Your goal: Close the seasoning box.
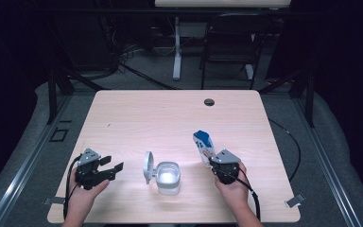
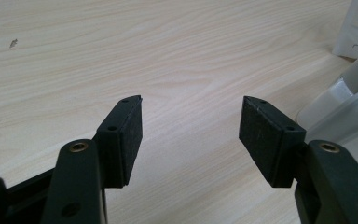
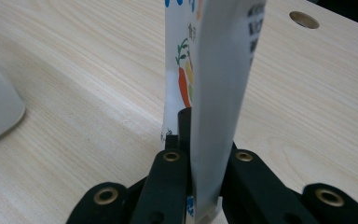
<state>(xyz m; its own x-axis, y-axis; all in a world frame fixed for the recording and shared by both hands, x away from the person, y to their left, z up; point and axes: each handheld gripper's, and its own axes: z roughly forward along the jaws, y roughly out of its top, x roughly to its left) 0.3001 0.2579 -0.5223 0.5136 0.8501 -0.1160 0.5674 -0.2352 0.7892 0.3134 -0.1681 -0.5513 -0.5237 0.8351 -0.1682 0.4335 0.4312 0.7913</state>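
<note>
A white container (image 1: 168,177) with its hinged lid (image 1: 148,166) flipped open stands near the table's front edge, between my two hands. My left gripper (image 1: 115,166) rests to its left, jaws open with nothing between them; the left gripper view has bare wood between the black pads (image 2: 128,135) and the container's white edge (image 2: 340,102) at the right. My right gripper (image 1: 209,160) is shut on a flat white and blue pouch (image 1: 203,144) that sticks up and away from my hand. In the right gripper view the pouch (image 3: 214,93), printed with a carrot, stands edge-on between the jaws.
The light wooden table (image 1: 170,118) has a round cable hole (image 1: 209,102) near its far edge. Behind the table stand a dark chair (image 1: 231,42) and a white desk leg (image 1: 176,47). Cables trail from both grippers over the front edge.
</note>
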